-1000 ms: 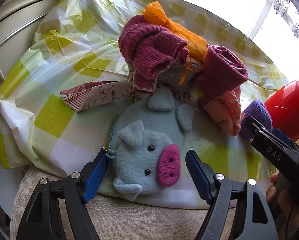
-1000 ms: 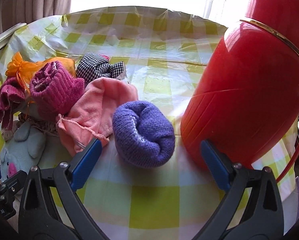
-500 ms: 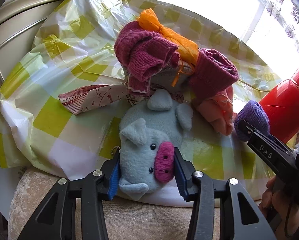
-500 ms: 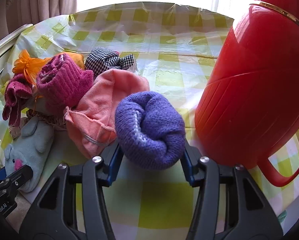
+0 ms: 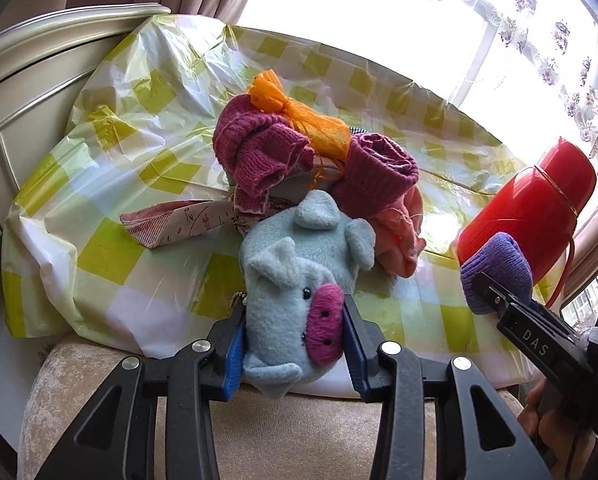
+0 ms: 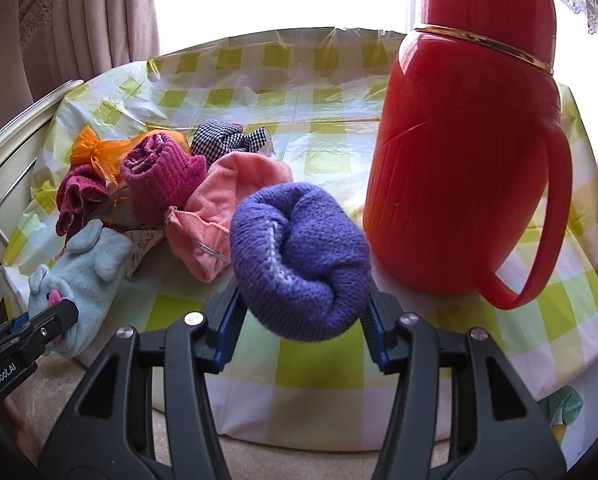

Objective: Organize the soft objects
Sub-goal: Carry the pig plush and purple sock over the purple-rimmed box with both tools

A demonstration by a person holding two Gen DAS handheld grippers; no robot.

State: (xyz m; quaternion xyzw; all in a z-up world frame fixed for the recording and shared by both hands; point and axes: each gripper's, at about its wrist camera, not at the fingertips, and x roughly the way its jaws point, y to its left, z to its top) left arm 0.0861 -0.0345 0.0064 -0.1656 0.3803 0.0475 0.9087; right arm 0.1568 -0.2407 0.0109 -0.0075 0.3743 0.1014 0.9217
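A light-blue plush pig (image 5: 295, 292) with a magenta snout hangs just off the checked tablecloth (image 5: 111, 248). My left gripper (image 5: 293, 320) is shut on its head, the jaws still closing and squeezing it. In the right wrist view a purple knitted roll (image 6: 299, 264) is lifted clear of the cloth, with my right gripper (image 6: 301, 308) shut on it. Behind lies a pile: magenta knits (image 5: 259, 152), an orange mesh bag (image 5: 299, 116), a pink cloth (image 6: 227, 208) and a black-and-white checked cloth (image 6: 227, 140).
A tall red thermos jug (image 6: 459, 160) stands at the right, close beside the purple roll. A printed fabric pouch (image 5: 171, 220) lies left of the pile. A cream panel (image 5: 39, 100) borders the left side and a beige cushion (image 5: 279, 432) the front.
Both grippers went from open around their things to shut on them. The pig and the purple roll have been raised and drawn back toward the near edge.
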